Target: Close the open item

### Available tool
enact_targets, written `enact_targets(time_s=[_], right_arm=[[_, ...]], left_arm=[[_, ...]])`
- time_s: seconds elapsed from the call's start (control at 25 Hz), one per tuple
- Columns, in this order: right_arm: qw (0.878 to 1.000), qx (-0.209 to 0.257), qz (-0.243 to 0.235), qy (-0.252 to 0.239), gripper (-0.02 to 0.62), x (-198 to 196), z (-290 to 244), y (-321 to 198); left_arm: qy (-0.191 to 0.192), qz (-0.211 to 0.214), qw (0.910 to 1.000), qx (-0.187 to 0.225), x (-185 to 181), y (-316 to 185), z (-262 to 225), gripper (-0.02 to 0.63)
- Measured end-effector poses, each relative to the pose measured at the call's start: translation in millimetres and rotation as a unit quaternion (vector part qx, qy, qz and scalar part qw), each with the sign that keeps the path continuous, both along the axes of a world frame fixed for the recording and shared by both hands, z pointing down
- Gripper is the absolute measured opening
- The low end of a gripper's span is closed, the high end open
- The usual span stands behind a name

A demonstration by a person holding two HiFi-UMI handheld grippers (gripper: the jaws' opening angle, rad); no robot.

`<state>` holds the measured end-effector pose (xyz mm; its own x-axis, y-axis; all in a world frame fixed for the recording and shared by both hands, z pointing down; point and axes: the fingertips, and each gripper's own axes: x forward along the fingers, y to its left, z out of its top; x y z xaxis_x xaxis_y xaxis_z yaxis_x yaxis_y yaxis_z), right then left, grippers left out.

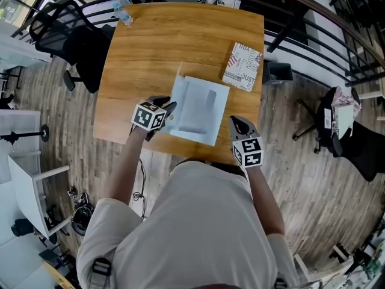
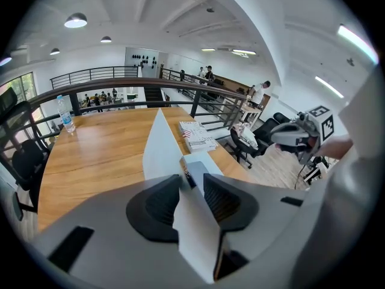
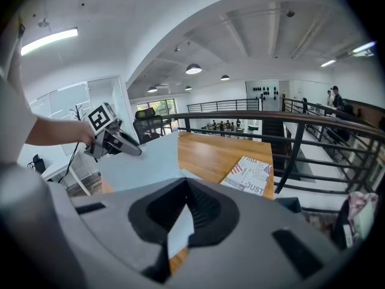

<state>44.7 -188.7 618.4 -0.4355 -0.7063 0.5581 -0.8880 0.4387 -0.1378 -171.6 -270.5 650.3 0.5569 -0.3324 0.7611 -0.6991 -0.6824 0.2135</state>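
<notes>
A flat white box [image 1: 201,110] lies open on the wooden table [image 1: 150,47], near its front edge. Its lid stands raised along the left side. My left gripper [image 1: 170,108] is at the box's left edge. In the left gripper view, the lid [image 2: 161,146] runs upright between the jaws, and the left gripper [image 2: 192,188] is shut on it. My right gripper [image 1: 236,122] is by the box's front right corner. In the right gripper view, a white sliver of the box sits pinched between the pads of the right gripper [image 3: 183,221]. The raised lid [image 3: 141,161] shows beyond it.
A printed book [image 1: 243,66] lies at the table's far right. A water bottle [image 1: 123,15] stands at the far left corner. A black office chair [image 1: 78,47] is left of the table, and a railing runs behind it. The person stands at the front edge.
</notes>
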Motion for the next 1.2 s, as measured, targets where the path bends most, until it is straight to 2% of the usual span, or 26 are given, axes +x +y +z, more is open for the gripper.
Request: enact_targets(time_s=[0.64, 1.2], right_arm=[[1.000, -0.008, 0.006, -0.001, 0.003, 43, 9, 12], [1.000, -0.025, 0.001, -0.004, 0.002, 48, 20, 13]], left_arm=[[-0.042, -0.010, 0.9988, 0.024, 69, 25, 17, 0.146], [-0.027, -0.001, 0.9996, 0.009, 113, 38, 43, 0.164]])
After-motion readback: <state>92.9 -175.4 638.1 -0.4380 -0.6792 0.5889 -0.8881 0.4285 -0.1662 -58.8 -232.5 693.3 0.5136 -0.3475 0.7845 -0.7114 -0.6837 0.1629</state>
